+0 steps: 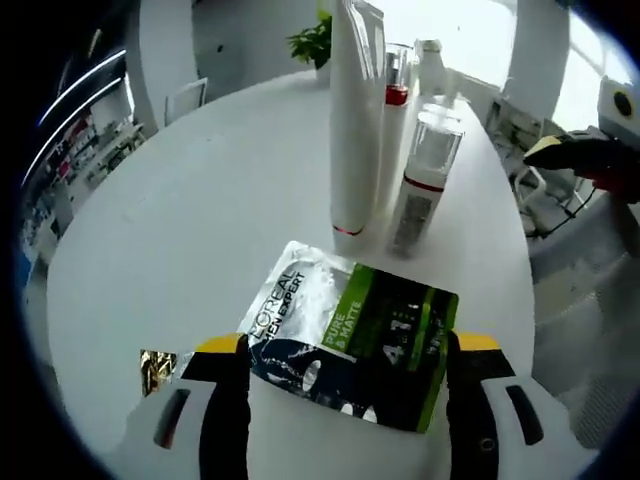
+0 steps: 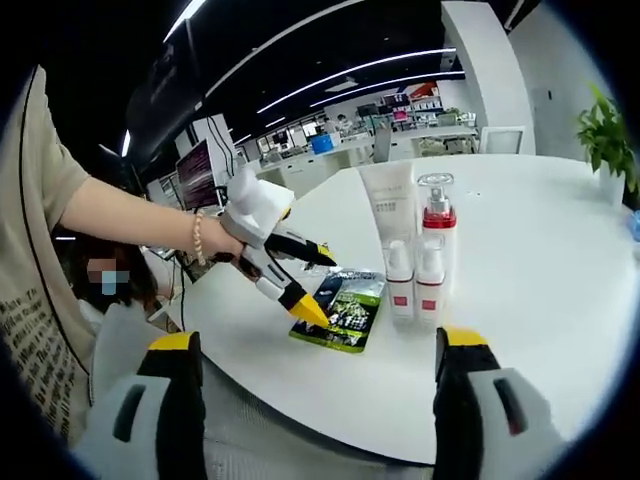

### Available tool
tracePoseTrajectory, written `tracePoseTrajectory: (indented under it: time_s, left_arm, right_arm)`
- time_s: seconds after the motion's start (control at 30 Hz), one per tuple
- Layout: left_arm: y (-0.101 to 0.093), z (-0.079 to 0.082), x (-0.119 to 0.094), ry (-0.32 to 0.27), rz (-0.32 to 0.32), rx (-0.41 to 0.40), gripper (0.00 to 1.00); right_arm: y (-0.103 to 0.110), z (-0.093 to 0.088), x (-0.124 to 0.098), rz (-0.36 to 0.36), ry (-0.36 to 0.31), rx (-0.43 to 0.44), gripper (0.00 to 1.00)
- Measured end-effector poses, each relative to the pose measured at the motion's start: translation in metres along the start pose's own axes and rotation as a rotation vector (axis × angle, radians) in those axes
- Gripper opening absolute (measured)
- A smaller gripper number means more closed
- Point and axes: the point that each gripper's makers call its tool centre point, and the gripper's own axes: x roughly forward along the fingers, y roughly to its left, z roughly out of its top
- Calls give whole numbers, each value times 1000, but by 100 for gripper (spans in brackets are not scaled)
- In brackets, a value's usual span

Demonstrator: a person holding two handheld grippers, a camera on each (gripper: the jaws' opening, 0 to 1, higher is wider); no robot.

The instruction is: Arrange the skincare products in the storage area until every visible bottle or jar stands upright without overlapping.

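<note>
Left gripper view: left gripper [image 1: 347,350] jaws spread wide, straddling flat green-black foil sachet [image 1: 352,345] on round white table [image 1: 180,230], contact unclear; tall white tube [image 1: 355,120] and bottles upright beyond. Right gripper [image 2: 320,345] jaws wide, holding nothing.

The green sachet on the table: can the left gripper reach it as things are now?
Probably yes. The left gripper is open right over the green sachet, which lies flat between its jaws, with nothing in between; the bottles stand beyond.
</note>
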Motion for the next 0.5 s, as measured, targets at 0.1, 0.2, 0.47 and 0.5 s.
tracePoseTrajectory:
  time_s: [0.1, 0.2, 0.47, 0.5]
  left_arm:
    - [0, -1, -10, -26, 17, -57, 86]
    - [-1, -7, -24, -61, 37, -137, 91]
    - [-7, -31, -57, -110, 93, -289, 97]
    - [-7, -32, -59, -112, 95, -296, 97]
  right_arm:
    - [1, -1, 0, 5, 3, -5, 97]
    - [2, -2, 0, 10, 9, -12, 98]
    - [0, -3, 0, 6, 5, -12, 97]
    - [0, -3, 0, 7, 5, -14, 97]
